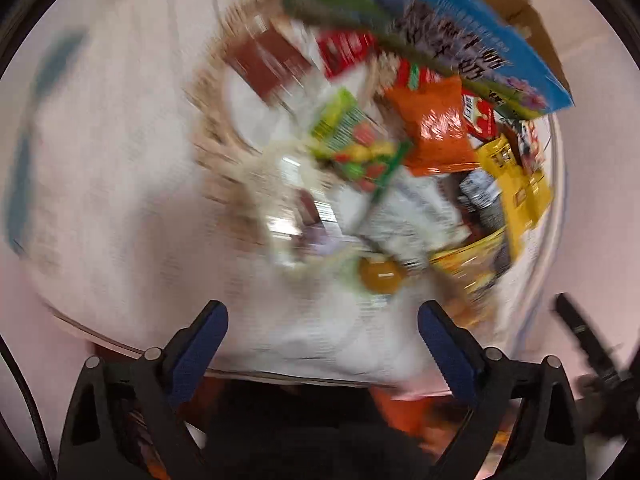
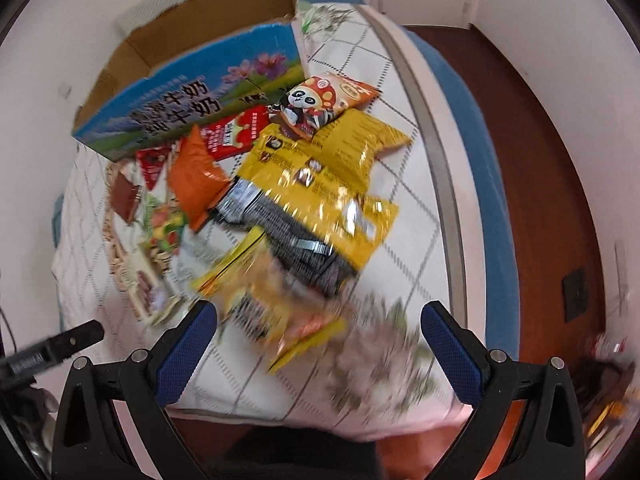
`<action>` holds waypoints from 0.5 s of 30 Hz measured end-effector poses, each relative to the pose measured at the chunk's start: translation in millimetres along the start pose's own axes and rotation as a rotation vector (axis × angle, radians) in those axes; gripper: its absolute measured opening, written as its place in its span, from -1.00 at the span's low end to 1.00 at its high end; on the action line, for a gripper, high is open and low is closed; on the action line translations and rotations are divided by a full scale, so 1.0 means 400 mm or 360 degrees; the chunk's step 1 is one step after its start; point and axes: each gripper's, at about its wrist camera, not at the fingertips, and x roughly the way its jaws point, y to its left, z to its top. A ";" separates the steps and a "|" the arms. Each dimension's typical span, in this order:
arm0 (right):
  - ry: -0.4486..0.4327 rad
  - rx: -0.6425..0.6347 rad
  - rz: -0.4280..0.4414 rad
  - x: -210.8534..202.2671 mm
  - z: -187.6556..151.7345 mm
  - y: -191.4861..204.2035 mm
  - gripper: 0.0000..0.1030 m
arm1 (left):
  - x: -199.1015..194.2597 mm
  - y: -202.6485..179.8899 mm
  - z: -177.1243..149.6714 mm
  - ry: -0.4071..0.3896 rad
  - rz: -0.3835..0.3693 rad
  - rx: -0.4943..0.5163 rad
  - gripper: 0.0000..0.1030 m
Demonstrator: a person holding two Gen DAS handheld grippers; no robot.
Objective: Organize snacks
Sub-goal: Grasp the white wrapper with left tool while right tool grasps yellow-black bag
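A heap of snack packets lies on a white checked tablecloth [image 2: 404,200]. In the right wrist view, large yellow bags [image 2: 320,184] lie in the middle. A panda packet [image 2: 320,100], a red packet [image 2: 232,136] and an orange bag [image 2: 196,176] lie behind them. My right gripper [image 2: 320,320] hangs open above the heap's near end, nothing between its fingers. The left wrist view is blurred. It shows a green candy bag [image 1: 352,140], the orange bag [image 1: 436,128] and a white packet [image 1: 412,212]. My left gripper [image 1: 324,320] stands open over bare cloth, just short of a small orange round thing [image 1: 380,276].
An open blue milk carton box [image 2: 188,96] stands at the back of the heap. A woven basket [image 2: 120,240] lies at the left with a brown packet [image 2: 126,196] in it. The table's blue edge [image 2: 476,160] runs along the right, above the brown floor [image 2: 552,200].
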 end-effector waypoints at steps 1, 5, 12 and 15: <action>0.0012 -0.0060 -0.0006 0.025 0.028 0.000 1.00 | 0.030 -0.009 0.018 0.0060 -0.0049 -0.0065 0.75; 0.0055 -0.0334 -0.0013 0.093 0.109 0.018 1.00 | 0.144 -0.068 0.085 0.0274 -0.0205 -0.0225 0.72; 0.0194 -0.0715 -0.0026 0.194 0.176 0.071 1.00 | 0.266 -0.089 0.129 0.0422 -0.0318 -0.0488 0.48; 0.0267 -0.0831 0.0006 0.233 0.184 0.097 1.00 | 0.260 -0.099 0.120 0.0384 -0.0241 -0.0420 0.11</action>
